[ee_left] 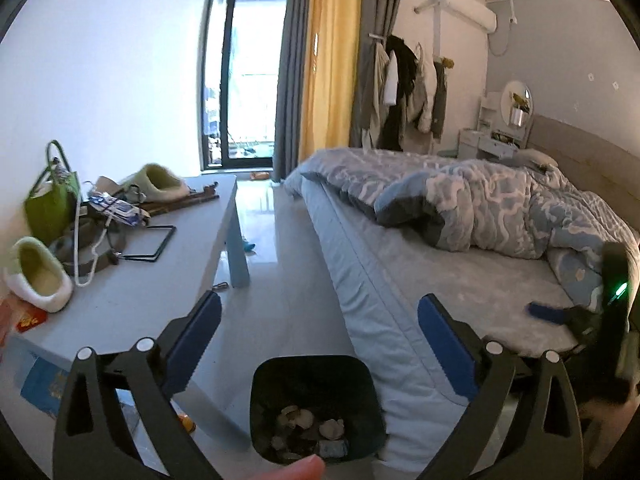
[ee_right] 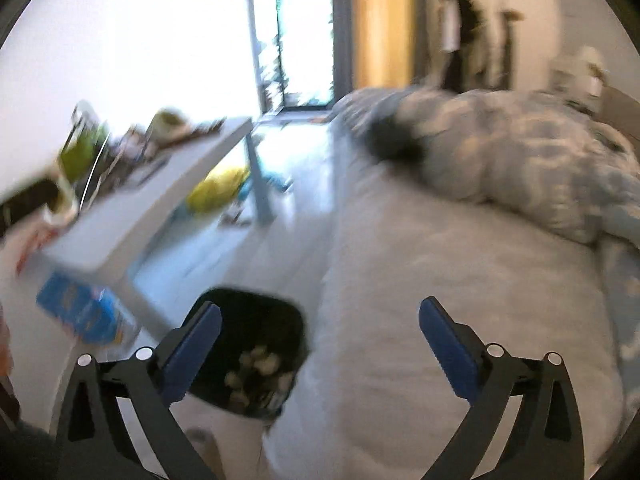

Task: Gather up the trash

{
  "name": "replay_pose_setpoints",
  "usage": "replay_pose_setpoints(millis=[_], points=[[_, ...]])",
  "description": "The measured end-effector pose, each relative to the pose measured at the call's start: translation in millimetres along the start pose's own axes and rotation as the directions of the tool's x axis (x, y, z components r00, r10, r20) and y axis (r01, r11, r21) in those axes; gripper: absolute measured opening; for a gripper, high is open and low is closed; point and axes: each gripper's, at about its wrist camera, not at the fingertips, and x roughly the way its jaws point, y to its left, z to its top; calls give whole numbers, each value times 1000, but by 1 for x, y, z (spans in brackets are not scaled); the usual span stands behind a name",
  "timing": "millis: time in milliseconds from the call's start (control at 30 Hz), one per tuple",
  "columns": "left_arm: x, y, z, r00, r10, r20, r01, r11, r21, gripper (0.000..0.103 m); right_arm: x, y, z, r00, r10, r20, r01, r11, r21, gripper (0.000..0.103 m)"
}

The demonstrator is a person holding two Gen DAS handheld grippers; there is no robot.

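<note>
Left wrist view: one black plastic square trash bin (ee_left: 318, 408) holding scraps, two green-and-white fuzzy slippers (ee_left: 38, 274) on one grey table (ee_left: 160, 280); left gripper (ee_left: 319, 326) and right gripper (ee_right: 320, 328) both gape wide, empty.

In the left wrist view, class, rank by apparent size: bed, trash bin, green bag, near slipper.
1. bed
2. trash bin, enlarged by nearness
3. green bag and near slipper: alike, unranked

Both wrist cameras look down past the bin (ee_left: 316, 408) (ee_right: 250, 354) between tabletop (ee_left: 132, 300) (ee_right: 132, 220) and bed (ee_left: 460, 292) (ee_right: 460, 292), facing the window (ee_left: 248, 64) (ee_right: 300, 32).
</note>
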Motion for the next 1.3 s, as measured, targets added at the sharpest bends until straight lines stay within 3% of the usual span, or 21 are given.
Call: replay_pose_setpoints(millis=[133,267,433,533,833,1000,1100,1300], points=[[-21,-12,-8,1000,17,-14,-17,999,27,100,-55,-40,-7,995,-79,68,76,996,53,100],[-28,-16,-17,999,-34,-33,34,999,19,100,-104,-72,-26,985,-140,97,132,988,82,100],[-30,-28,-27,999,-3,-51,3,1000,4,100,-152,-101,-51,975,-180,130,167,981,103,100],[-42,-45,-32,999,-7,-38,8,999,49,100,-176,-114,-68,968,-203,147,186,975,120,100],[-65,-60,-53,999,-10,-43,12,999,53,100,-209,-137,-96,959,-231,164,204,965,162,100],[-69,-65,-54,1000,-6,5,5,999,32,100,-220,-146,-102,961,-188,203,151,971,186,100],[-68,-71,-57,1000,-4,6,4,997,71,100,-224,-149,-104,961,-172,216,130,971,199,100],[-67,-69,-57,1000,16,3,-16,998,63,100,-224,-145,-103,963,-161,214,122,976,181,100]])
